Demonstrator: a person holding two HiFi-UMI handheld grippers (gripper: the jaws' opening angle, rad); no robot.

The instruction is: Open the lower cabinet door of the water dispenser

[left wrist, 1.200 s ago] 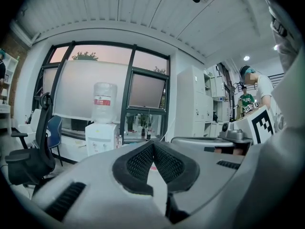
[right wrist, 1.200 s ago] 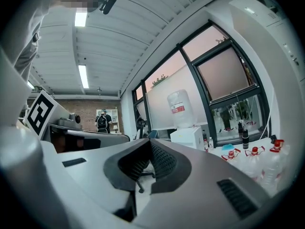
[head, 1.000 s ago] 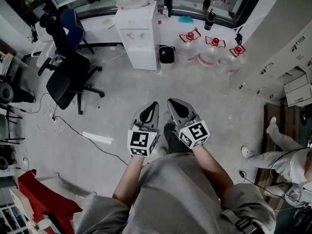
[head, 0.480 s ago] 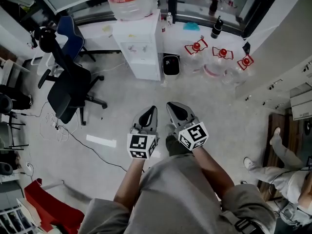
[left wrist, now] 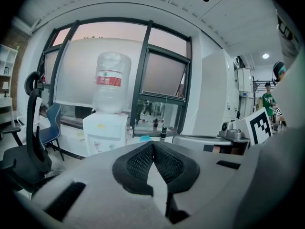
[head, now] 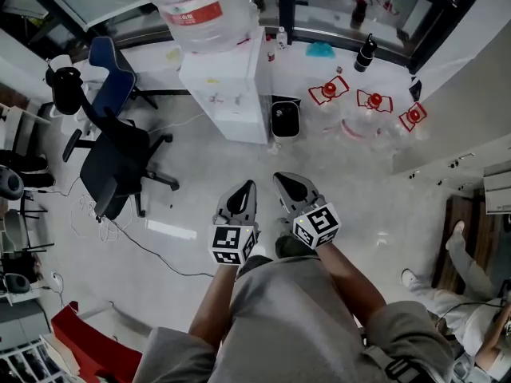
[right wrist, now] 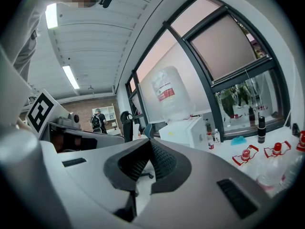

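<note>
The water dispenser stands well ahead of both pairs of jaws and a little to their left, by the window wall. It is a tall white box. Its lower cabinet door is on the front side that faces the jaws, and it looks shut flat. The jaws do not touch it, and a stretch of grey floor lies between them and the door.

A big clear water bottle with a red label sits upside down on top of the dispenser. A small black bin stands just to the right of the dispenser. Further right, ahead of the right jaws, three clear jugs with red caps stand on the floor. A dark bottle stands behind them. Off to the left of the left jaws is a black office chair, with a blue chair past it.

The left gripper has its jaws pressed together with nothing between them. The right gripper has its jaws together too, and they hold nothing. The two grippers are side by side, close in front of the person, and point toward the dispenser.
</note>
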